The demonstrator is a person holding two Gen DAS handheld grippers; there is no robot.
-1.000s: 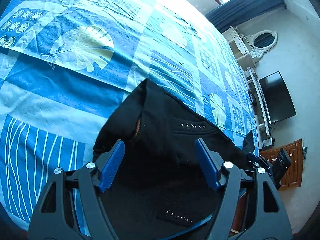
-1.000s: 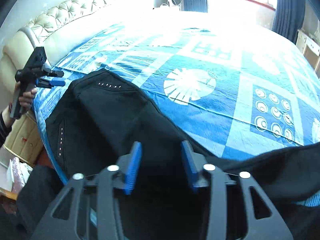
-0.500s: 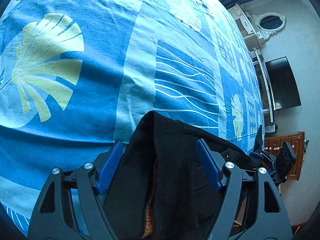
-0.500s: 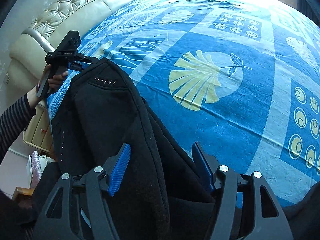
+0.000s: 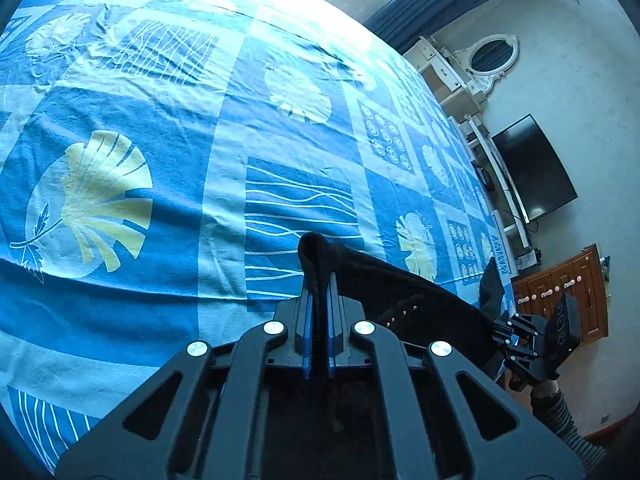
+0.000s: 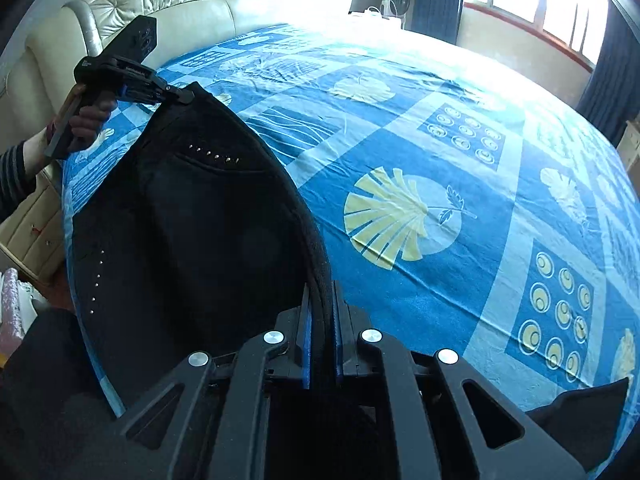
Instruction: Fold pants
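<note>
Pants (image 6: 192, 216) waistband edge clamped by both grippers; bedspread (image 6: 440, 152) beyond.

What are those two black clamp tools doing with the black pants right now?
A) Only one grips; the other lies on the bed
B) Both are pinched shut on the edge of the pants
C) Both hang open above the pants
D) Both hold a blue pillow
B: the left gripper and the right gripper each have their blue pads closed on the black pants, with the waistband stretched between them over the bedspread.
</note>
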